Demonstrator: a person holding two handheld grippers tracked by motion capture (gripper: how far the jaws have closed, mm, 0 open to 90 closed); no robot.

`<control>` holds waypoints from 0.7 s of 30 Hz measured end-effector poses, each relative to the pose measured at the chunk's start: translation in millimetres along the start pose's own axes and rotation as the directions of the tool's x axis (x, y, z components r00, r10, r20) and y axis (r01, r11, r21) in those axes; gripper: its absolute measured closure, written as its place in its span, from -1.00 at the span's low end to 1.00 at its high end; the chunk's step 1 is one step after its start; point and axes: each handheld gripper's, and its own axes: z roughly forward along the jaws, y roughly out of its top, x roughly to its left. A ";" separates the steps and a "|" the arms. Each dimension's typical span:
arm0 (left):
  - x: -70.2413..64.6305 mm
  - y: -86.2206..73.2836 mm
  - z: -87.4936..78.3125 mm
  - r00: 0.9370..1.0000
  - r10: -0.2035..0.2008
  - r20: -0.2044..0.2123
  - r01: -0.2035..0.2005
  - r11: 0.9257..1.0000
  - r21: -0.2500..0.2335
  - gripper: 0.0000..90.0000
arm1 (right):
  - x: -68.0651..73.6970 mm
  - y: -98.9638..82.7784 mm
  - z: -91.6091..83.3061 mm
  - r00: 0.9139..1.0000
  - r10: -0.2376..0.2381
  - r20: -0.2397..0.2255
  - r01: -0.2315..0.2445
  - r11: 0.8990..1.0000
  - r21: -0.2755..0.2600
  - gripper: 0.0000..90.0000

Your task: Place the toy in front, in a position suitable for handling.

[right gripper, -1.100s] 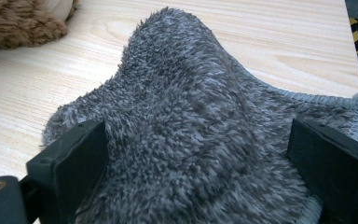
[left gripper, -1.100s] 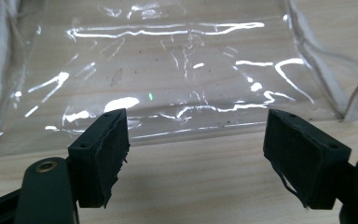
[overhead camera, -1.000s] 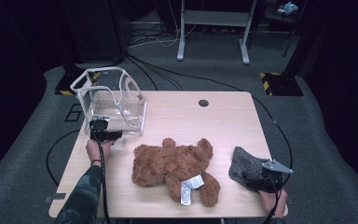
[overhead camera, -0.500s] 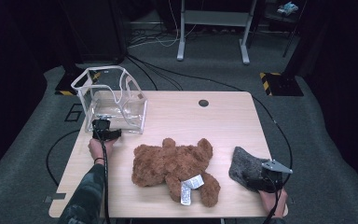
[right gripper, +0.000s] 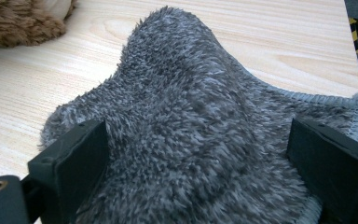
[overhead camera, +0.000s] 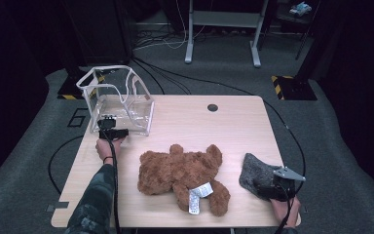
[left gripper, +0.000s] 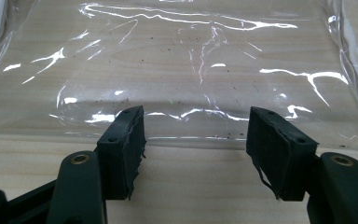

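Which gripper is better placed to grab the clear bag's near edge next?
Left. The left gripper has its jaws open right at the clear bag edge; the right gripper straddles the grey cloth across the table.

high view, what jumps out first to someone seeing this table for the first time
A big brown teddy bear lies sprawled at the table's near middle, a white tag on its leg. A clear plastic box with a white frame stands at the far left corner, the left gripper at its near edge with jaws apart. At the near right, the right gripper straddles a grey fuzzy cloth.

Lab: floor cables (overhead camera: 175,78), equipment stand (overhead camera: 221,29)
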 end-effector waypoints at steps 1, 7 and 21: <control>-0.1 1.1 0.3 1.000 -0.001 -0.002 0.001 1.000 0.003 -0.19 | -0.1 0.0 -0.1 1.000 0.000 -0.001 0.000 1.000 0.001 -0.89; -7.2 -4.6 -10.6 1.000 -0.018 0.022 0.019 0.999 -0.036 -0.36 | -0.4 -0.2 -0.5 1.000 -0.002 -0.001 0.002 1.000 0.000 -0.88; -32.6 -3.6 -57.7 0.988 0.068 0.141 -0.041 0.981 -0.188 -0.47 | 0.2 -0.1 -0.3 1.000 0.003 0.002 -0.003 1.000 0.001 -0.88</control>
